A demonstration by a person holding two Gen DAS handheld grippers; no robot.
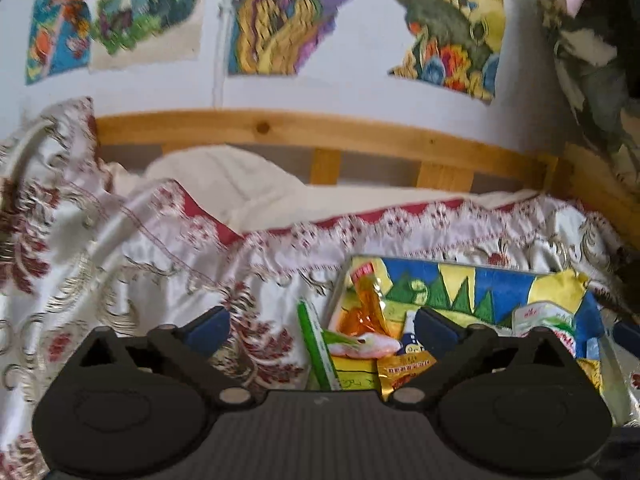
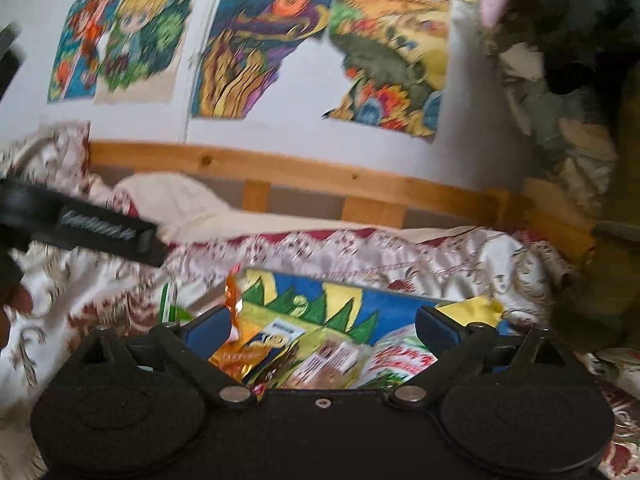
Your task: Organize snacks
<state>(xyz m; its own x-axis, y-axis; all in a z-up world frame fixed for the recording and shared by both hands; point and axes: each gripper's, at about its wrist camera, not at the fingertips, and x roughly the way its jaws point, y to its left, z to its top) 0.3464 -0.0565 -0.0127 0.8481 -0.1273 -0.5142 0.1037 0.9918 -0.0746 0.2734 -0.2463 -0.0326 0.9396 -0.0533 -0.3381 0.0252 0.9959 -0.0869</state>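
1. The left claw [image 1: 322,330] has its blue-padded fingers [image 1: 208,326] spread wide with nothing between them; only bedspread and snack packets show below the gap.
2. The right claw [image 2: 322,330] is likewise spread wide and grips nothing.
3. The snacks lie on a colourful tray [image 1: 472,280] on the bed's patterned bedspread [image 1: 120,264], toward 5 o'clock in the left wrist view and at 6 o'clock in the right wrist view.
4. On the tray: an orange packet [image 1: 366,308], a gold packet [image 1: 404,372], and a white-and-green packet [image 1: 544,320] at its 3 o'clock side.
5. A green stick-shaped packet [image 1: 316,348] lies at the tray's 9 o'clock edge; whether it rests on the tray is unclear.
6. At 12 o'clock, a wooden bed rail [image 1: 320,128] runs under bright pictures on the wall [image 1: 280,20].
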